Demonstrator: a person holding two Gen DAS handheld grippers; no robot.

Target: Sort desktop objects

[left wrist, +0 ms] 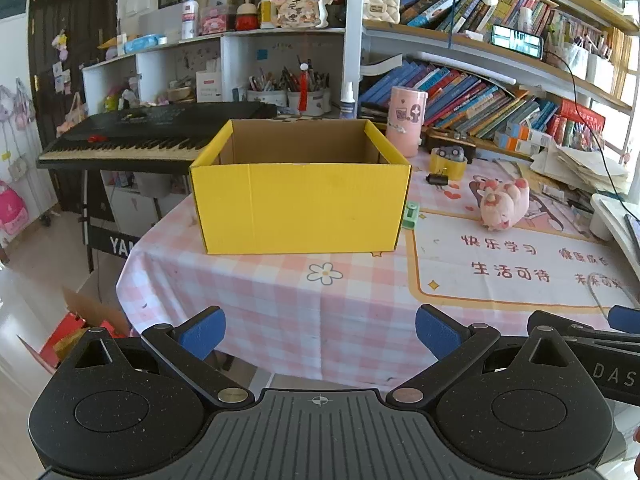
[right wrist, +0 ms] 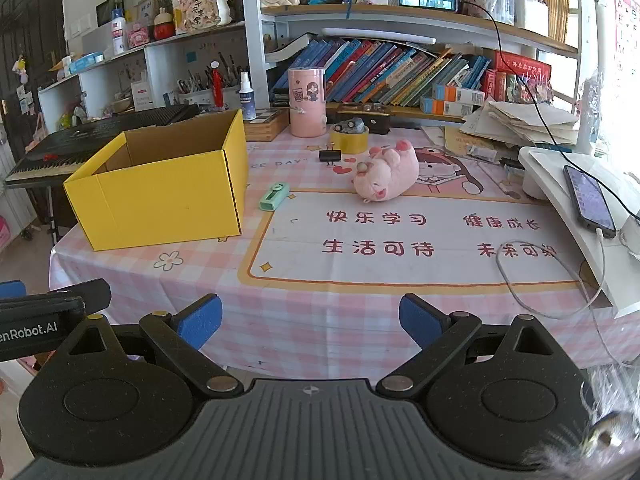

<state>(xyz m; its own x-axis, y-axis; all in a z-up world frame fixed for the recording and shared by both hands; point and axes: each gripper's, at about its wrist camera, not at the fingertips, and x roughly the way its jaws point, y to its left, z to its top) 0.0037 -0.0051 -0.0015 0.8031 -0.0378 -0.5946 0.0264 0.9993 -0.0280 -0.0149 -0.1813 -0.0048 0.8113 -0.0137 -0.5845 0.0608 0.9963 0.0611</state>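
Currently on the pink-checked tablecloth point(right wrist: 320, 320):
- Yellow cardboard box point(right wrist: 160, 196), open-topped, inside looks bare; stands at the desk's left part, in front of a black keyboard point(left wrist: 152, 136).
- Mint-green small device point(right wrist: 274, 196), lying flat just right of the box.
- Pink plush pig point(right wrist: 386, 176), on its side, right of the green device, at the top edge of the printed desk mat point(right wrist: 400, 236).
- Black binder clip point(right wrist: 330, 156), behind the pig.
- Yellow tape roll point(right wrist: 349, 139), a small grey toy resting on top.
- Pink cylindrical canister point(right wrist: 306, 102), upright, beside the roll.
- Smartphone point(right wrist: 590, 196), cabled, on a white stand at far right.

Left gripper point(left wrist: 320, 332): blue-padded fingers spread wide, nothing between them, hovering at the near edge facing the box. Right gripper point(right wrist: 310, 322): likewise spread, holding nothing.
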